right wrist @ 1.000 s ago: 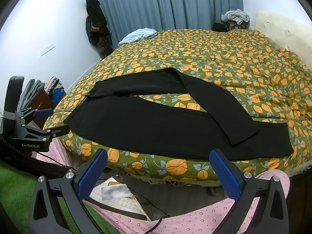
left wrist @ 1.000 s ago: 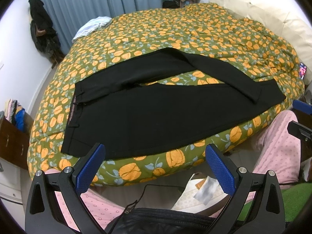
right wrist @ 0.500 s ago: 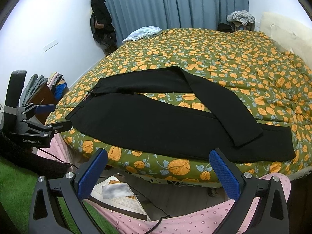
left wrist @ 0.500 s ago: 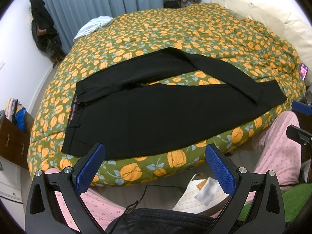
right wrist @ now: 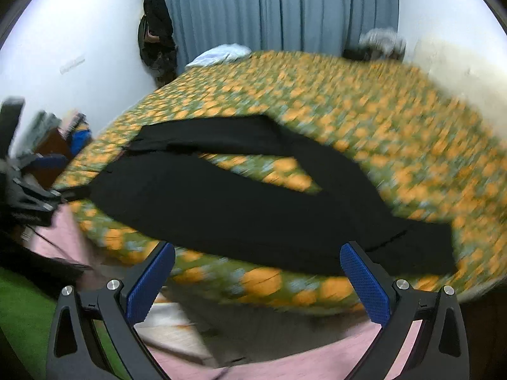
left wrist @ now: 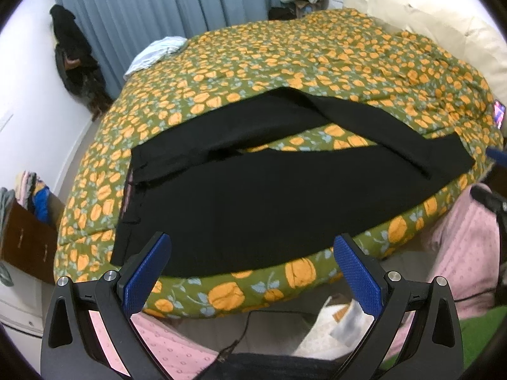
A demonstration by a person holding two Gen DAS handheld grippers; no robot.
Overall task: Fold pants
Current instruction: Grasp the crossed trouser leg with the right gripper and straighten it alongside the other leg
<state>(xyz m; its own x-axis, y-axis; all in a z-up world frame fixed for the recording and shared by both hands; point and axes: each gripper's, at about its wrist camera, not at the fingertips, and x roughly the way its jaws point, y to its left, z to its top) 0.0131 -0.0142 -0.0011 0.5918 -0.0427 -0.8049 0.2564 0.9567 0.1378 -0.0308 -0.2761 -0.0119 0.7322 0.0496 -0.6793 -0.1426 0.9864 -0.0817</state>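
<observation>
Black pants point(left wrist: 240, 202) lie spread on the floral bedspread point(left wrist: 317, 50), both claws wide apart.

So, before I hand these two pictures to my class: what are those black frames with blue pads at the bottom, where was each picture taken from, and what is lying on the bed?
No robot arm is here. A person holds a two-finger clamp in each hand, and each clamp carries a wide-angle camera looking forward along its fingers. One picture comes from the left gripper, the other from the right gripper; the right view is blurred. The blue pads are the fingertips. Both grippers stand wide open and hold nothing.

On the bed, a floral quilt covers the surface. Black pants lie flat near the front edge, waistband to the left, with one leg angled across the other. A light cloth lies at the far corner.
</observation>
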